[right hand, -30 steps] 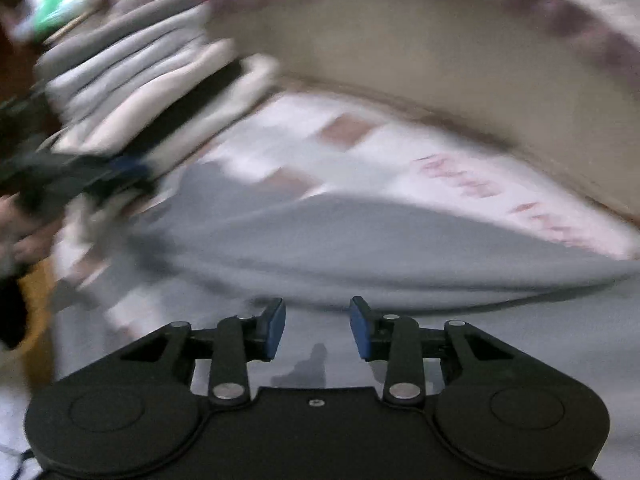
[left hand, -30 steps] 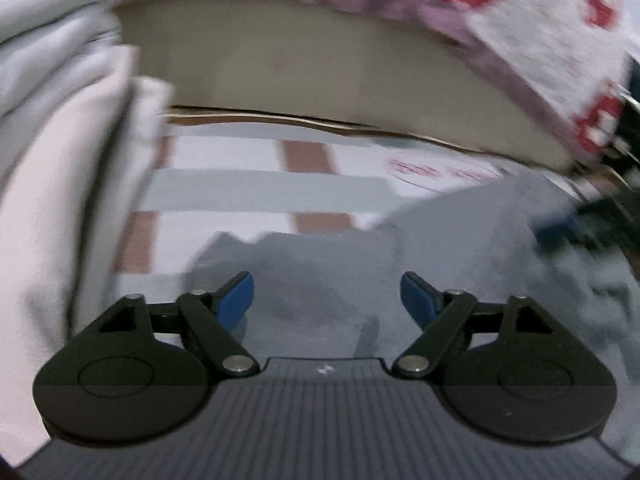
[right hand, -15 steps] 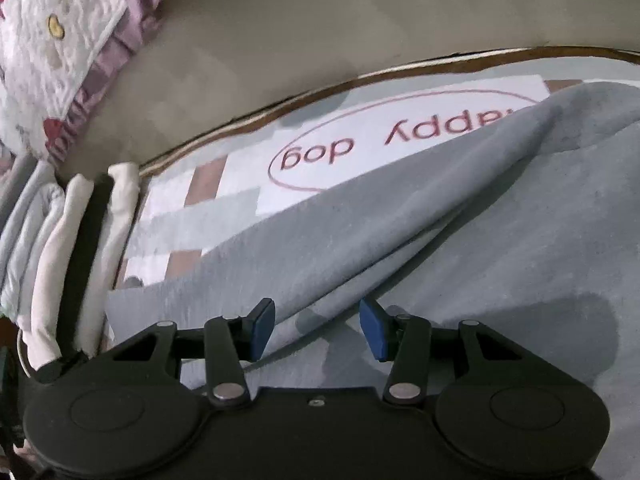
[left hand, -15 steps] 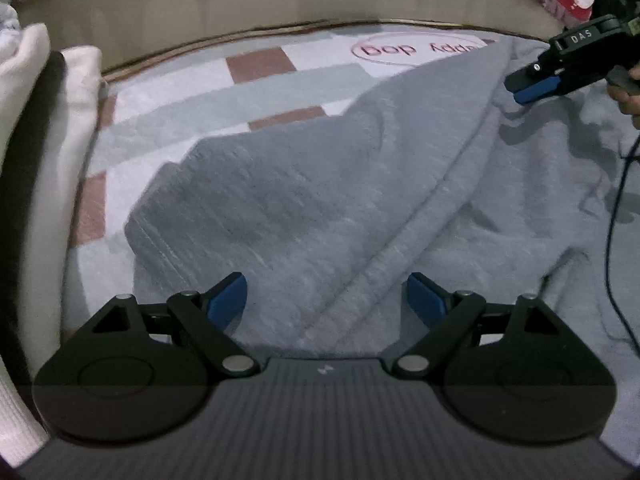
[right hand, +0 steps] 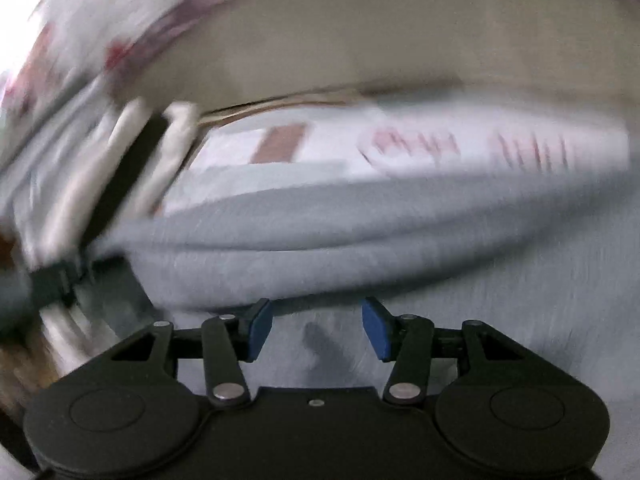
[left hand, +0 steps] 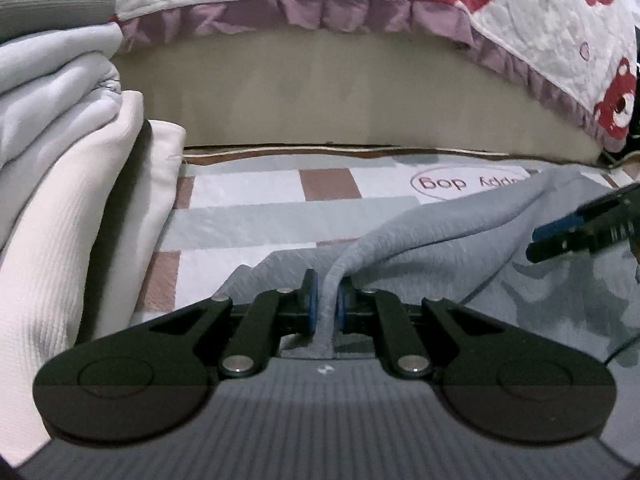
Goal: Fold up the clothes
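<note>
A grey garment (left hand: 440,240) lies crumpled on a checked mat (left hand: 260,216). My left gripper (left hand: 325,300) is closing on a raised fold of it. The blue pads press the cloth from both sides, and the fold rises in a ridge away from them. In the left wrist view my right gripper (left hand: 538,242) hovers just above the garment at the far right. The right wrist view is blurred by motion. There my right gripper (right hand: 317,328) stands open over the grey garment (right hand: 320,232), with nothing between its pads. The left gripper (right hand: 52,284) is a dark blur at the left edge.
A stack of folded white and pale grey clothes (left hand: 60,168) stands at the left of the mat. Behind runs a beige bed side (left hand: 340,96) under a white quilt (left hand: 500,8) with red figures and a purple frill.
My left gripper's jaws went from wide open to closed on a fold of the grey garment. My right gripper's jaws widened, and its view swung into a blur.
</note>
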The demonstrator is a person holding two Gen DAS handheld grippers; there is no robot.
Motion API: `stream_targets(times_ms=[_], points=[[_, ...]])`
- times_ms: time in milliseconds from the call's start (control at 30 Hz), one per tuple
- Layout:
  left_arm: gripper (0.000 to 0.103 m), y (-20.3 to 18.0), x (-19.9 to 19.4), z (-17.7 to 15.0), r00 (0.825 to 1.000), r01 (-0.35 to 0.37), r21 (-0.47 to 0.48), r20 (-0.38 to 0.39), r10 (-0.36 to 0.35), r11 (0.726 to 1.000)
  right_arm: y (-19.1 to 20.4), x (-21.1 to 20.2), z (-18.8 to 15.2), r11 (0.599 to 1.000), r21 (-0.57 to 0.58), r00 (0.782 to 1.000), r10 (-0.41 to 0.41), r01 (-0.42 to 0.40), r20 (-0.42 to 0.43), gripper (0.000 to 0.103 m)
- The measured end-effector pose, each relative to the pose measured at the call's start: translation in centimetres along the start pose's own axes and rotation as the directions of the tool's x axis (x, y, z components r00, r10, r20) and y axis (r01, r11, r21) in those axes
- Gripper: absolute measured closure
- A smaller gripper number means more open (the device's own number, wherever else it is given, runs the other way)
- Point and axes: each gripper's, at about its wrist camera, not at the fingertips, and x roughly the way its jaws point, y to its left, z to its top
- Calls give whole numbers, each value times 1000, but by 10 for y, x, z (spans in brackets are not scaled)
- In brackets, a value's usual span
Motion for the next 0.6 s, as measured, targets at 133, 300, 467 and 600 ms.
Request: stream_targets(times_ms=[133, 300, 467, 600], points=[[96, -2, -5, 3, 999, 1, -19, 53, 0, 1000, 53, -2, -4, 917, -370, 988, -122, 148, 92, 48], [96, -19, -26, 9, 987, 41, 86, 152, -54, 995, 88, 9, -1, 767, -607, 978, -153, 209, 144, 47], [96, -30, -48, 19, 969, 71, 125, 227, -99, 990, 101, 7, 20, 738, -642, 975, -107, 208, 192, 46], [96, -26, -62, 23, 947, 82, 93, 303, -106, 992, 112, 7, 27, 705, -696, 986, -28, 137, 165, 57]])
